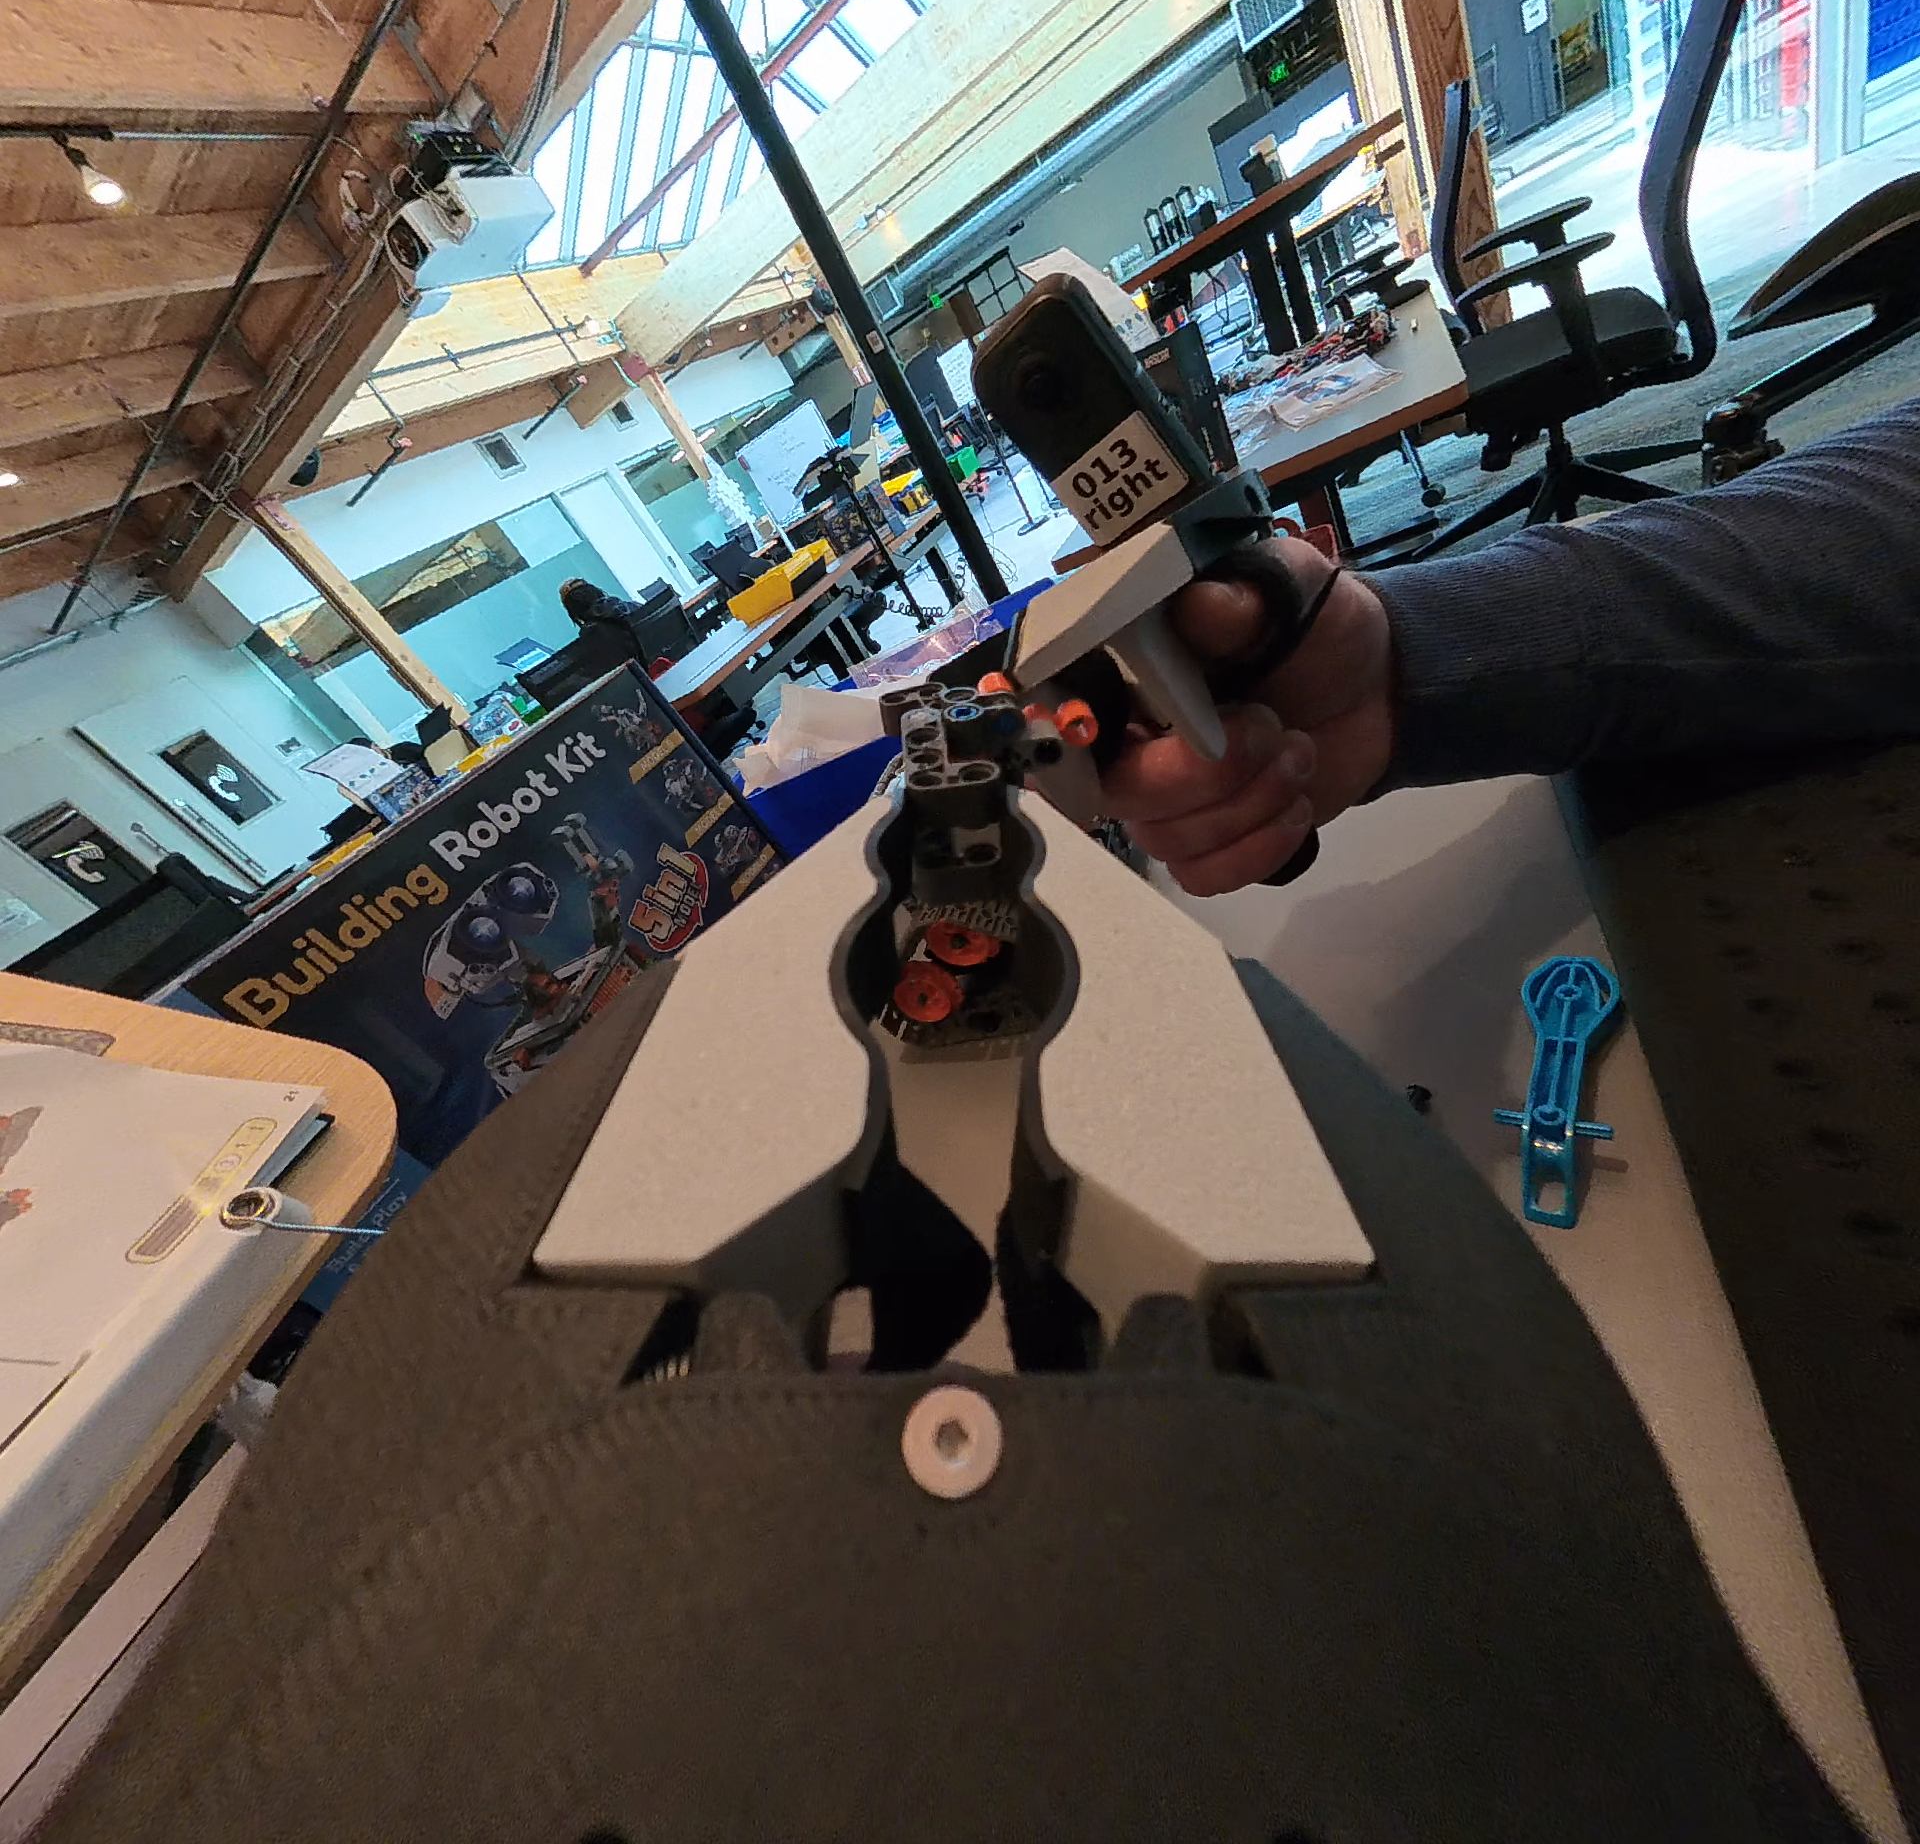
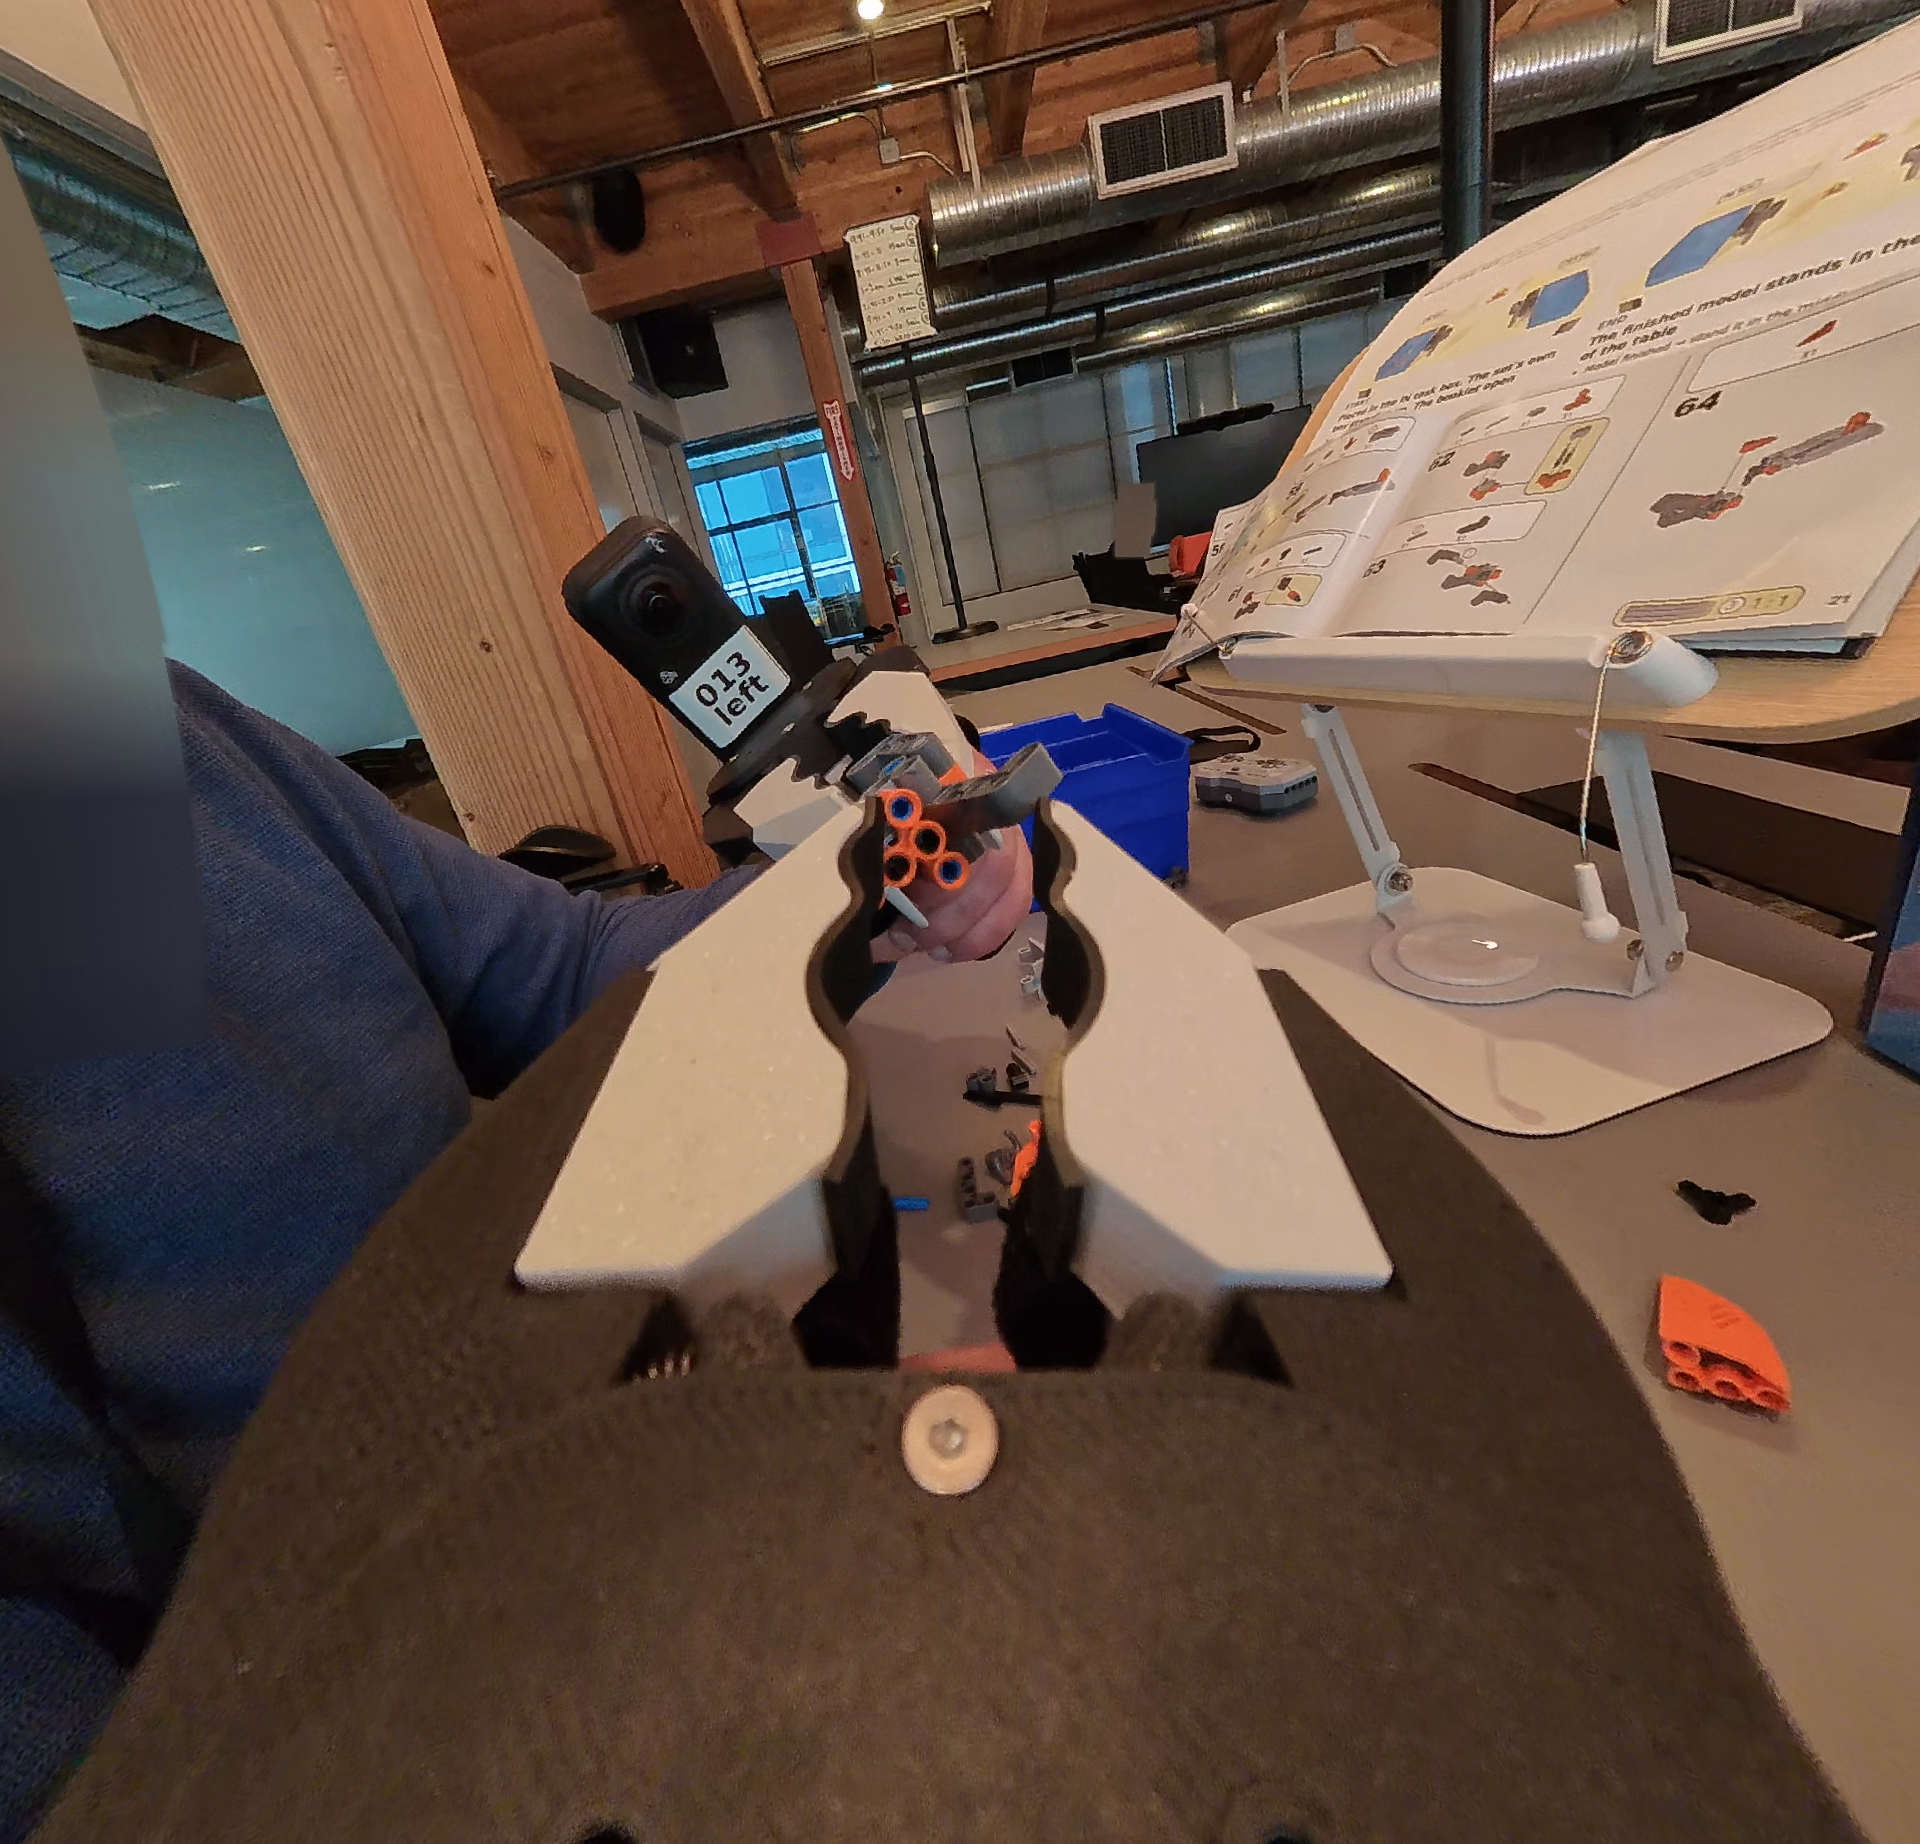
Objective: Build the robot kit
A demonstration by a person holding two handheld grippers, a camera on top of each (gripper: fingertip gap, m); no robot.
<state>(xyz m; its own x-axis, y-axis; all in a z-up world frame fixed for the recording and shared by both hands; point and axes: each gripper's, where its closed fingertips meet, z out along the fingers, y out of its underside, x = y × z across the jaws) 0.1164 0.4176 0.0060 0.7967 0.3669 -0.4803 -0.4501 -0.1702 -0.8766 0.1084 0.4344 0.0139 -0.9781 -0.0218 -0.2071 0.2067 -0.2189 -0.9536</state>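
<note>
Grey and orange plastic bricks make up the little assembly (image 1: 951, 828) that is clamped between the white fingers of the left gripper (image 1: 951, 859), right in the middle of the left wrist view. Two orange round pieces are seen lower down in the gap between the fingers. Just upper right of it, the right gripper (image 1: 1049, 724) is held in a hand (image 1: 1247, 734) with a dark blue sleeve, and its tips are pressed up against the top of the same assembly.

In the right wrist view, the right gripper (image 2: 951, 838) is closed on a small orange connector piece (image 2: 920, 844) with blue pins, center frame, touching the grey part held by the left gripper (image 2: 914, 745) behind it.

On the grey table (image 2: 1714, 1586), loose small grey bits are scattered below the fingers, an orange curved panel (image 2: 1720, 1347) is lying at lower right, and a black pin (image 2: 1714, 1200) sits above it. An open instruction booklet (image 2: 1610, 444) is propped on a white stand (image 2: 1507, 963) at upper right. A blue bin (image 2: 1112, 766) is seen behind. A blue plastic tool (image 1: 1558, 1088) lies at right in the left view, and a dark printed box (image 1: 499, 911) stands at left.
</note>
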